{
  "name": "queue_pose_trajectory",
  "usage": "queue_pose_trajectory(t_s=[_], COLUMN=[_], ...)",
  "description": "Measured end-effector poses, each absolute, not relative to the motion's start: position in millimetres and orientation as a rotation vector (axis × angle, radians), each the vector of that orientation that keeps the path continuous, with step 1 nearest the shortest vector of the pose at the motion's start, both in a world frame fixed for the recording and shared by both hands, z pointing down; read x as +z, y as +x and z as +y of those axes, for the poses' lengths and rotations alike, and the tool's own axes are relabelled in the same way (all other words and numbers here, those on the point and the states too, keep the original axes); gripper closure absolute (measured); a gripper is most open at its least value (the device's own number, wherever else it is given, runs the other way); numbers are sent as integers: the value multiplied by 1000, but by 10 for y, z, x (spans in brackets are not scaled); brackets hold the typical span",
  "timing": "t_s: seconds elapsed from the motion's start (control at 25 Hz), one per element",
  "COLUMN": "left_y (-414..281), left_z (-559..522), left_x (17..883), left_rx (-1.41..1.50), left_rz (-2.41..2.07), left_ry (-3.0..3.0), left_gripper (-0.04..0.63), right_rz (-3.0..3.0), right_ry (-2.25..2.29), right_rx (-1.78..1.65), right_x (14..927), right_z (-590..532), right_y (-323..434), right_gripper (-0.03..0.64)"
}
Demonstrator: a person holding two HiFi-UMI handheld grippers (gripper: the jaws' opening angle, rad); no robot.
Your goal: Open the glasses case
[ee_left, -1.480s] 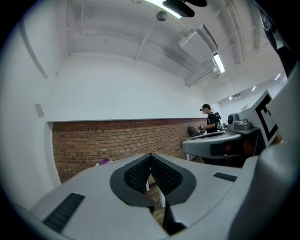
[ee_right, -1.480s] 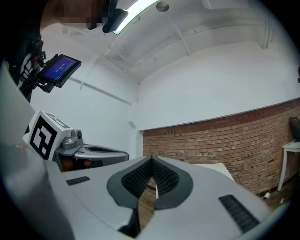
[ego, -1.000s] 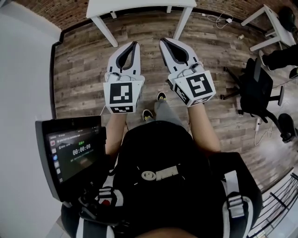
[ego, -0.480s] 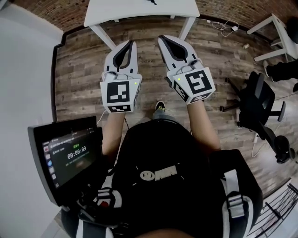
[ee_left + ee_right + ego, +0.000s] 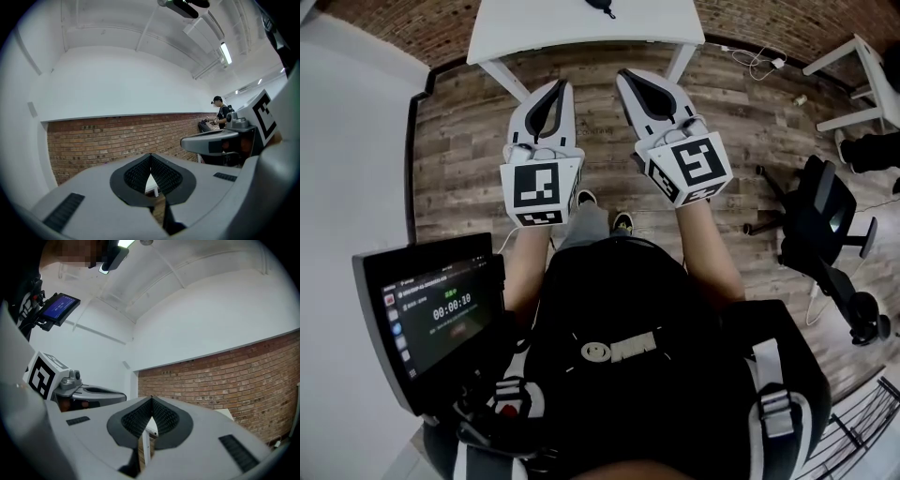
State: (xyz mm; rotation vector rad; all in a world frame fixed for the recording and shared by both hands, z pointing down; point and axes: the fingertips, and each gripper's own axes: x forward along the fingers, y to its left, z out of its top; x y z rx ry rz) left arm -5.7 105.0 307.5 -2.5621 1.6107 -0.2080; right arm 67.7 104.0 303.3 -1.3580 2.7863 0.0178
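We hold the left gripper (image 5: 565, 86) and right gripper (image 5: 624, 77) closed and empty above a plank floor (image 5: 459, 131); a white table (image 5: 581, 26) stands ahead, brick wall (image 5: 117, 136) beyond.

Ceiling strip lights (image 5: 225, 53) fill my room with bright, even white light, one glaring overhead, so shadows on the wooden floor (image 5: 459, 122) are faint and soft, while fisheye distortion bows straight lines everywhere and both gripper views fade to black at the corners.
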Motion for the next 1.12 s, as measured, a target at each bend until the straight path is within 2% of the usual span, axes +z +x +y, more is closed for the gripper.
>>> queue_pose_trajectory(t_s=[0.4,0.68,1.12], left_y=[-335,-928,-863], left_z=[263,-765,-766], left_x=[3075,3200,3161], left_rx=[-192,-177,-158], left_rz=[1574,1536,1515], left_ry=[-2593,-2660,-2668], left_gripper=[591,591,591], right_rz=[2783,2786,2791], right_ry=[-1410,-1474,-1482], right_rx=[23,-1,37], right_x=[3033,3145,3074], right_z=[260,-755,-755], right_y=[415,-161,-126], right_gripper=[617,618,618])
